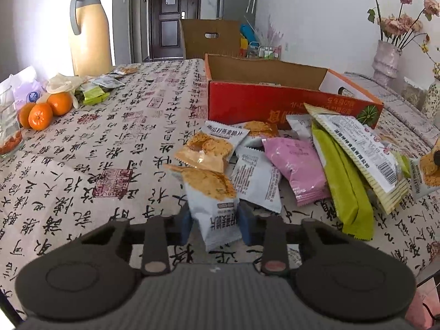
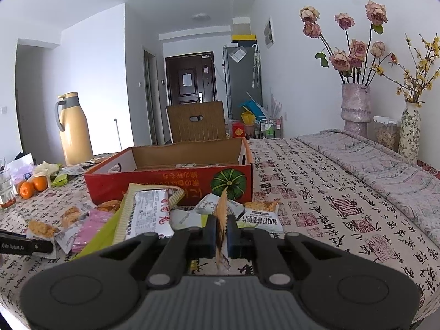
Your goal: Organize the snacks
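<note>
A red open cardboard box [image 1: 275, 104] stands on the patterned tablecloth; it also shows in the right wrist view [image 2: 170, 184]. Several snack packets lie in a pile in front of it, among them a pink packet [image 1: 297, 165] and a long green packet [image 1: 343, 181]. My left gripper [image 1: 216, 224] is shut on a white cracker packet [image 1: 214, 200], held upright just above the cloth. My right gripper [image 2: 221, 232] is shut on another cracker packet [image 2: 221, 220], held edge-on in front of the box. The left gripper's tip [image 2: 27, 244] shows at the left edge of the right wrist view.
Three oranges [image 1: 41, 112], a glass jar [image 1: 8, 126] and loose wrappers sit at the far left. A tan thermos jug [image 1: 88, 33] stands behind them. Flower vases [image 2: 356, 107] and a folded grey cloth [image 2: 385, 159] lie to the right. A brown chair back [image 2: 196, 123] is beyond the box.
</note>
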`<state>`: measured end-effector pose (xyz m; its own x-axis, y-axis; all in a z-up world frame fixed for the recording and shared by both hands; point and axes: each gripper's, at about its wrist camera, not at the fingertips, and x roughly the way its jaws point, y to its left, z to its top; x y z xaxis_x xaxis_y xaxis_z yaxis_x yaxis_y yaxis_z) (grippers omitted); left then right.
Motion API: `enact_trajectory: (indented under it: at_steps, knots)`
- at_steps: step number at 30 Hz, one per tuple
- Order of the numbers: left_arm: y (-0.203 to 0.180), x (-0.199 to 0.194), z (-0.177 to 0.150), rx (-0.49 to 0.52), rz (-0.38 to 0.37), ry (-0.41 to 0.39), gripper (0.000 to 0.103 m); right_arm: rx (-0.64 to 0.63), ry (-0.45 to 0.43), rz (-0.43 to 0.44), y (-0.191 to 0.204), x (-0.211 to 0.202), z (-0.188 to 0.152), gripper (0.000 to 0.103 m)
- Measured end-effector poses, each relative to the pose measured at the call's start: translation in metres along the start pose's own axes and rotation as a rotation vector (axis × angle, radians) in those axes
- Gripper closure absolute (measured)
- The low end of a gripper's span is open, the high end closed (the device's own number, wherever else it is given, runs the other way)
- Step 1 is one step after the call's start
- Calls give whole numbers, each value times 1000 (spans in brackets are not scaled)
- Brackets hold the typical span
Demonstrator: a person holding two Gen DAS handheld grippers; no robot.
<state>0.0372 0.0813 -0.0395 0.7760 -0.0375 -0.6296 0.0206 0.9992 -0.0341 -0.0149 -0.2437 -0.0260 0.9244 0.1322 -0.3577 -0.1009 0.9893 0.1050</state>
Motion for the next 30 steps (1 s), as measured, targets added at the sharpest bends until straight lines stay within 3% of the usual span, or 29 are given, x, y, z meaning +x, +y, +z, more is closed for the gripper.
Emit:
enact_trajectory:
  at_steps: [2, 3, 5, 16, 24, 30]
  knots:
    - [-2, -5, 1, 4, 9, -18, 77, 2, -3, 0, -1, -1, 0, 96]
    - [-3, -6, 2, 5, 11, -25, 86, 3, -4, 1, -1, -1, 0, 96]
    - [-4, -10, 4, 5, 12, -39, 87, 3, -4, 2, -1, -1, 0, 96]
    - [-14, -28, 25, 6, 22, -132, 88, 8, -38, 26, -2, 4, 11, 97]
    - [-31, -28, 63, 13, 10, -220, 88, -1, -99, 46, 1, 21, 35, 99]
    - [-43, -12, 92, 18, 8, -243, 88, -2, -130, 69, 2, 45, 57, 99]
